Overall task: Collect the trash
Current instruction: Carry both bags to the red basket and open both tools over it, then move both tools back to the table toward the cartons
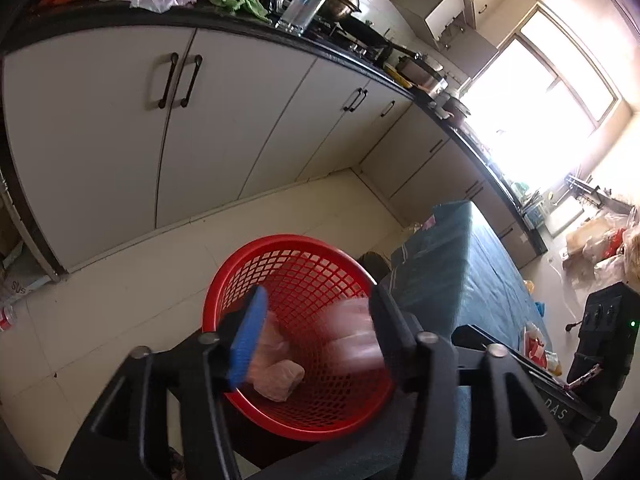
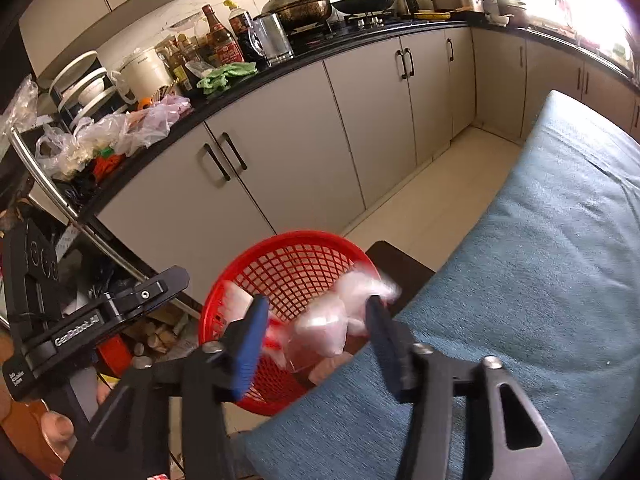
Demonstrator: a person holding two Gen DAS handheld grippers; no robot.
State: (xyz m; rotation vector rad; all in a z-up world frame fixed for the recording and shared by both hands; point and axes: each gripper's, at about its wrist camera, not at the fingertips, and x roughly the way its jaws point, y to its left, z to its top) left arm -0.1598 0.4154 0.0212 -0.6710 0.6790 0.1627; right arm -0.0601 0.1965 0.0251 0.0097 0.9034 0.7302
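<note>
Left wrist view looks down over the kitchen floor (image 1: 120, 264) and the teal-covered bench (image 1: 472, 264) onto the red basket (image 1: 296, 248), which stands at the bench's near corner, just beside it, with its mouth facing up toward both claws. From the left claw (image 1: 316, 340) the basket lies straight ahead at twelve o'clock and below; this claw stands wide and grips nothing, and a crumpled pinkish plastic bag (image 1: 276, 376) already sits on the basket's bottom. A second, motion-blurred piece of plastic shows at about one o'clock, by the right-hand finger; whether it touches that finger I cannot tell. In the right wrist view the right claw (image 2: 316, 332) is also spread wide, over the basket's rim at twelve o'clock, with a blurred clear plastic wrapper (image 2: 328, 328) between its fingers and apparently loose, not pinched. My judgement: the wrapper is dropping into the basket, so what matters is that the basket mouth sits directly under the right claw, the nearer of the two.
</note>
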